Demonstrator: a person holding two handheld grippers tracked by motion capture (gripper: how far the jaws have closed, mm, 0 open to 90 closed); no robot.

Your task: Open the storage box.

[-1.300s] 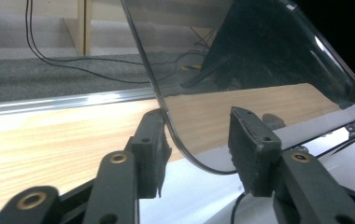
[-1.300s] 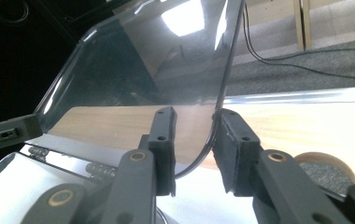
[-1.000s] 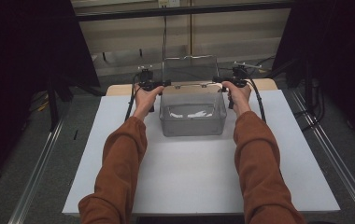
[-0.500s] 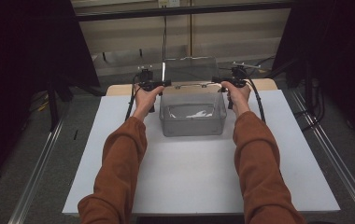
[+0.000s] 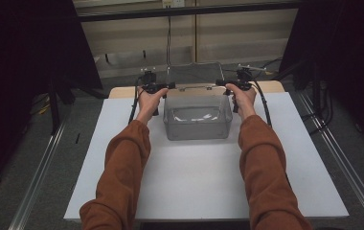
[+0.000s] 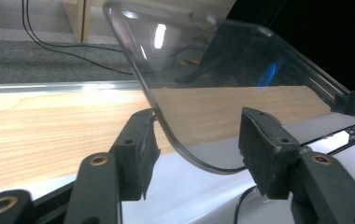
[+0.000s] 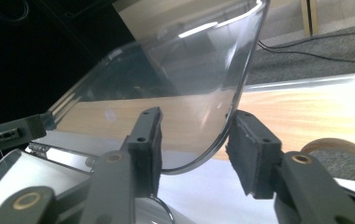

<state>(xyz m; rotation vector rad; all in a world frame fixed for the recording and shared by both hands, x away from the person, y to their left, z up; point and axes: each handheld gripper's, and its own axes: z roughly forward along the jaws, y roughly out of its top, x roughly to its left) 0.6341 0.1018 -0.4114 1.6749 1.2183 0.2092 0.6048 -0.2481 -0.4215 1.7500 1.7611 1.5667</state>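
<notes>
Left gripper (image 6: 196, 149) has its jaws apart and just widening, the clear lid's (image 6: 222, 88) curved corner standing between the pads, brushing one pad at most and free of the other. Right gripper (image 7: 194, 149) mirrors it: jaws just easing open around the lid's other corner, one pad grazing the edge, no squeeze. The lid stands tilted up behind the clear box (image 5: 198, 120), which sits mid-table on the white mat (image 5: 194, 191). That lid looks light, stiff and slick, likely to slip from a shallow pinch, so the rounded corners or thicker rim seem the best hold. Beyond lie the wooden table edge (image 6: 49, 126), floor cables (image 6: 63, 46) and dark frames; nothing crowds the box itself.
</notes>
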